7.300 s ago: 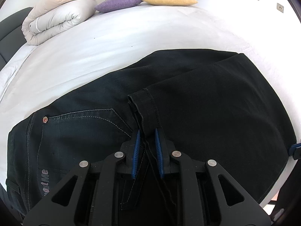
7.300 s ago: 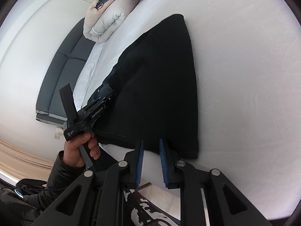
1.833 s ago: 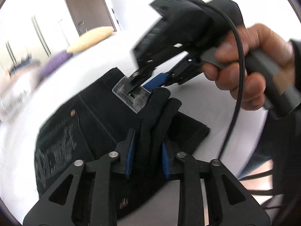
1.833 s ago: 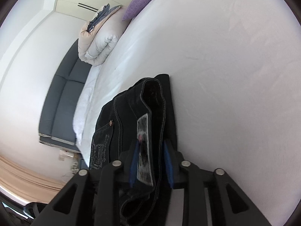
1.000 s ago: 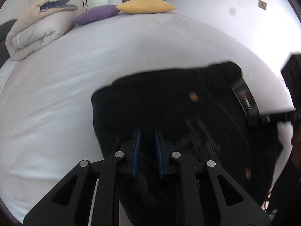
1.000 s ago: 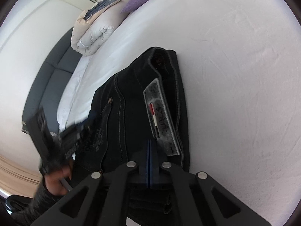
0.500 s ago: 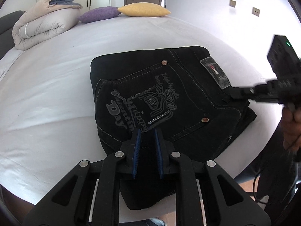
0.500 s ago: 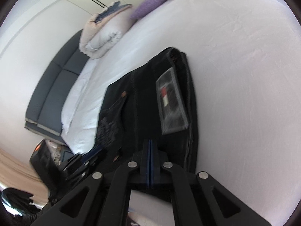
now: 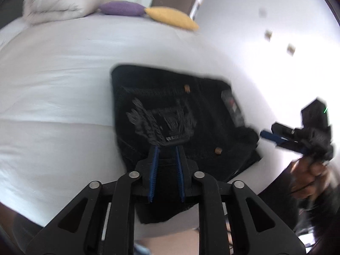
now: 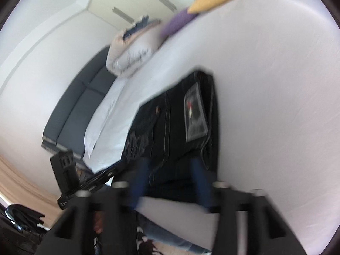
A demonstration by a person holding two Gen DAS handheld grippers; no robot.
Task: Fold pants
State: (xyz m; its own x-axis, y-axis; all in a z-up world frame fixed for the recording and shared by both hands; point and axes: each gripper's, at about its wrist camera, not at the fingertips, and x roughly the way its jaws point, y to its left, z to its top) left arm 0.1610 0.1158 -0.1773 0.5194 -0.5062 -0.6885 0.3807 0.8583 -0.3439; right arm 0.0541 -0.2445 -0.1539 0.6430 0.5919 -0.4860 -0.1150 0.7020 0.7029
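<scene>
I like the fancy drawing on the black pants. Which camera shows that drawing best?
The left wrist view. It looks down on the folded pants, so the pocket drawing faces the camera just past the open left gripper. In the right wrist view the pants lie sideways and the drawing is a blurry smear.

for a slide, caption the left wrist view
Folded pants on the bed, open left tool above them.
</scene>
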